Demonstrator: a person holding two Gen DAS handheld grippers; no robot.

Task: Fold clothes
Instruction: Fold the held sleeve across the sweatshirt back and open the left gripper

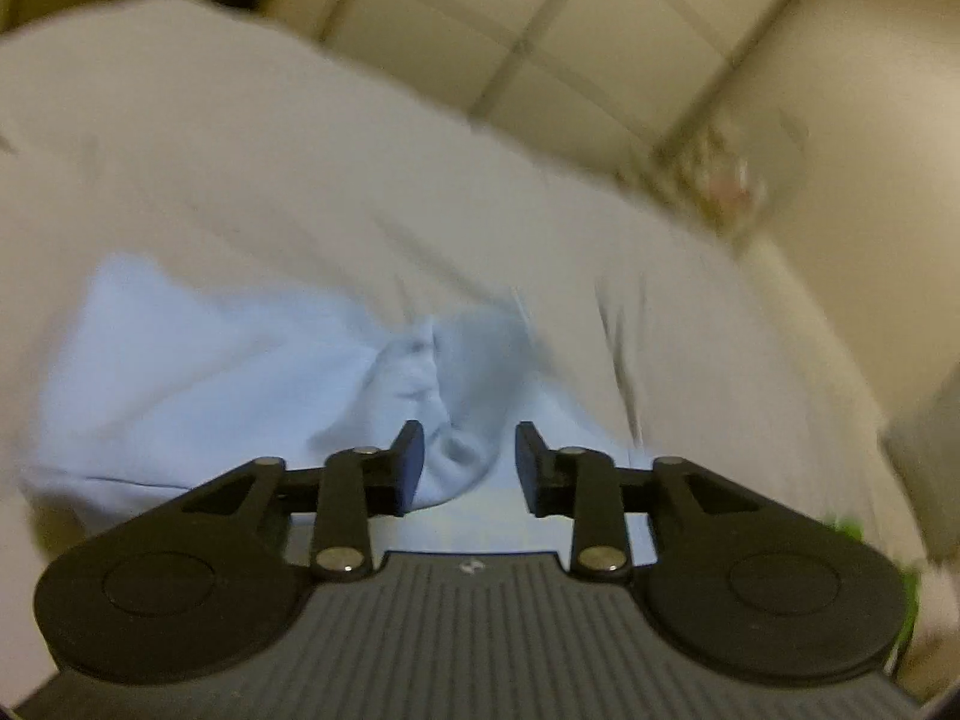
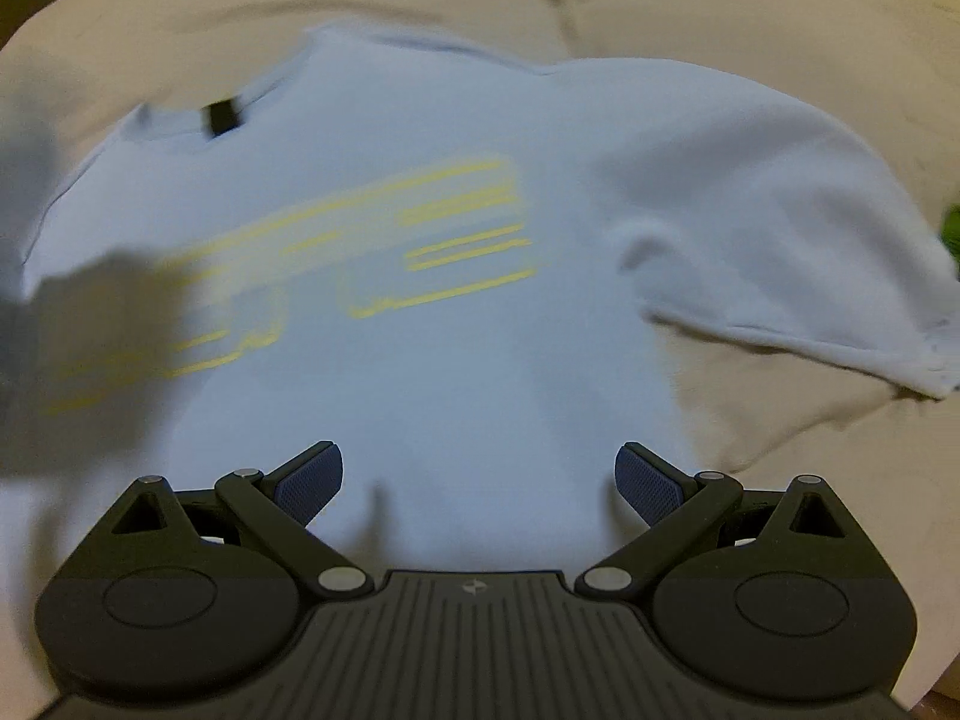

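A light blue T-shirt (image 2: 456,192) with yellow lettering lies spread on a pale bed sheet (image 2: 750,6), collar at the upper left, one sleeve (image 2: 780,276) out to the right. My right gripper (image 2: 478,480) is wide open and empty, just above the shirt's lower body. In the left wrist view the same shirt (image 1: 198,378) lies bunched and blurred. My left gripper (image 1: 470,461) is partly open, its jaws either side of a raised fold of the shirt, not clamped on it.
The bed sheet (image 1: 300,150) fills most of the left wrist view, with a tiled floor (image 1: 540,18) beyond the bed edge. A blurred small object (image 1: 726,180) stands by the far right edge. A green thing (image 2: 951,225) shows at the right rim.
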